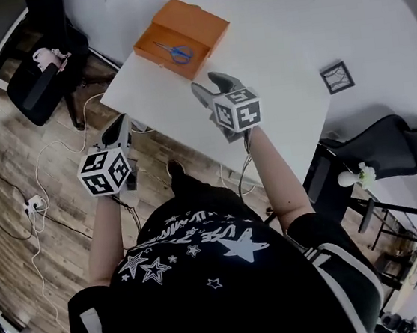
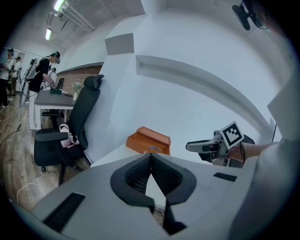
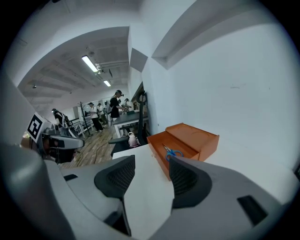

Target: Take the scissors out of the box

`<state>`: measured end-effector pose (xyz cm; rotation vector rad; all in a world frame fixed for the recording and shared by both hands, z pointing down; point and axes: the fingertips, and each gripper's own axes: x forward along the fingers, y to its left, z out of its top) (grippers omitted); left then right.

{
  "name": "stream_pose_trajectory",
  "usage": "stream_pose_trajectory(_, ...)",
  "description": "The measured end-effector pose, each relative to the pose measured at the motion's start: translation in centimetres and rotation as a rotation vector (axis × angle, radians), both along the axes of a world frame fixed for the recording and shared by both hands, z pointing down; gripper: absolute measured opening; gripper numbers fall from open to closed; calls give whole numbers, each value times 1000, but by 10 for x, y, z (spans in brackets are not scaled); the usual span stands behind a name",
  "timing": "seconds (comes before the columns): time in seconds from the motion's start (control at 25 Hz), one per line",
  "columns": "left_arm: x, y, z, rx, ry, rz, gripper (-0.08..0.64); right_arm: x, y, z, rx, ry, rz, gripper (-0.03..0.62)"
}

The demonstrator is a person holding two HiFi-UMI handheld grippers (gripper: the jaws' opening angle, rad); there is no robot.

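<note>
Left claw (image 2: 151, 155) is showing its jaws pressed together, nothing between them. It is hanging off the surface (image 1: 277, 48), out over the wooden floor (image 1: 10, 148) just past the near corner. Right claw (image 3: 152, 171) is holding its jaws apart and empty, hovering above the surface's near edge and pointing at the orange box (image 1: 181, 38).

The box is sitting at the left side of the surface, close to the edge and near the corner. The scissors (image 1: 175, 51) are lying inside its open lower tray, blue handles showing. Bare white surface is lying between the right claw and the box, with wide room to the right. A small square marker card (image 1: 336, 77) is lying well apart on the right.

Off the edges, a black chair (image 1: 46, 69) is standing left of the box and cables (image 1: 35, 200) are trailing on the floor.

The scissor blades are too small to make out. In the left gripper view the scissors are showing only as a bluish smear at the box rim. The right jaw is cutting off the box's near corner in the right gripper view.
</note>
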<state>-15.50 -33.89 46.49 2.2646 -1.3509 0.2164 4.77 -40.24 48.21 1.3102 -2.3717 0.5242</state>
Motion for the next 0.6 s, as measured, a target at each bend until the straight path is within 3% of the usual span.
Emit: stream_pose_trajectory(0.6, 26, -112, 18, -45, -39, 25, 18, -5, -121, 46, -136, 205, -212, 230)
